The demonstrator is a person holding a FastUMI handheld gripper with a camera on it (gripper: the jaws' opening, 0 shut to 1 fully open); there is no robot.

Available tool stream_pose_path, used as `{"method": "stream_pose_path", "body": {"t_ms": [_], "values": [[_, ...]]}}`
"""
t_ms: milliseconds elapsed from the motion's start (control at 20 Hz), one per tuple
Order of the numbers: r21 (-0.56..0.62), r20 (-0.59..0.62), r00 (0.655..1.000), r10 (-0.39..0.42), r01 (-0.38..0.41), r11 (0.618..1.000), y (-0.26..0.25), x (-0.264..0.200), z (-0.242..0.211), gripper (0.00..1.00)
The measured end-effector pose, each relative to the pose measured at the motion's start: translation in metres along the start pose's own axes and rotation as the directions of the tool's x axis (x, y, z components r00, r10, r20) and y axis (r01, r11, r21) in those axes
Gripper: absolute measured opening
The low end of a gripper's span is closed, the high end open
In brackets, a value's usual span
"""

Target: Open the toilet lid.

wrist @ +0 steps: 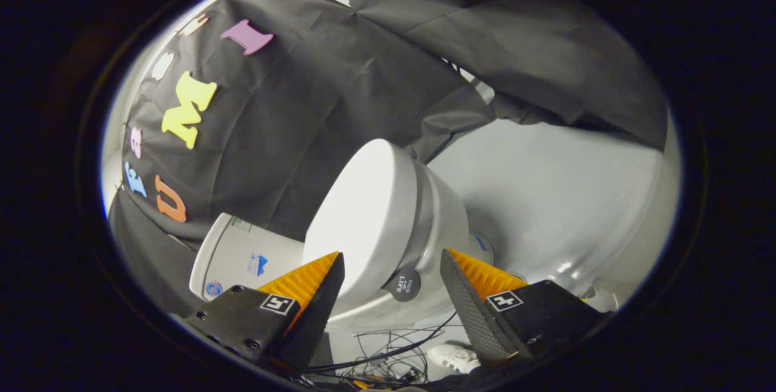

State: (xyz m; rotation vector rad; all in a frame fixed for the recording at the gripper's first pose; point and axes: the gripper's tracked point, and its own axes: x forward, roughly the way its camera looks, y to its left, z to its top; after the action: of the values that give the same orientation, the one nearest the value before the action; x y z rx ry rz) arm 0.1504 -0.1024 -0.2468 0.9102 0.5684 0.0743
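- Hovering with its fingers spread apart and nothing between them, the gripper [391,271] points at the front of the toilet [445,222], close to it but not touching as far as can be told.
- Just ahead of the fingers sits the toilet lid [364,210], a smooth white oval lying flat on the seat, closed.
- A small round dark tag [405,284] hangs at the lid's front edge, in the gap between the fingers and slightly beyond them.
- Behind the lid, at its hinge end, stands the white tank [236,259], set against the black cloth wall [315,95].
- Below the fingers, by the toilet's base, a tangle of thin dark cables [388,352] and a white shoe [454,357] lie on the pale floor [545,198].
- Judged from this, the task is barely begun: approach is nearly made, but catching the lid's front edge and swinging it up toward the tank are both left.
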Motion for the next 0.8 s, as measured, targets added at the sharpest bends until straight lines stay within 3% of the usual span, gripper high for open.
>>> {"method": "stream_pose_path", "body": {"t_ms": [500, 800], "values": [[0.127, -0.084, 0.996, 0.008, 0.003, 0.992, -0.017, 0.01, -0.018, 0.96], [0.085, -0.132, 0.991, -0.006, 0.018, 0.996, -0.013, 0.022, -0.03, 0.81]]}}
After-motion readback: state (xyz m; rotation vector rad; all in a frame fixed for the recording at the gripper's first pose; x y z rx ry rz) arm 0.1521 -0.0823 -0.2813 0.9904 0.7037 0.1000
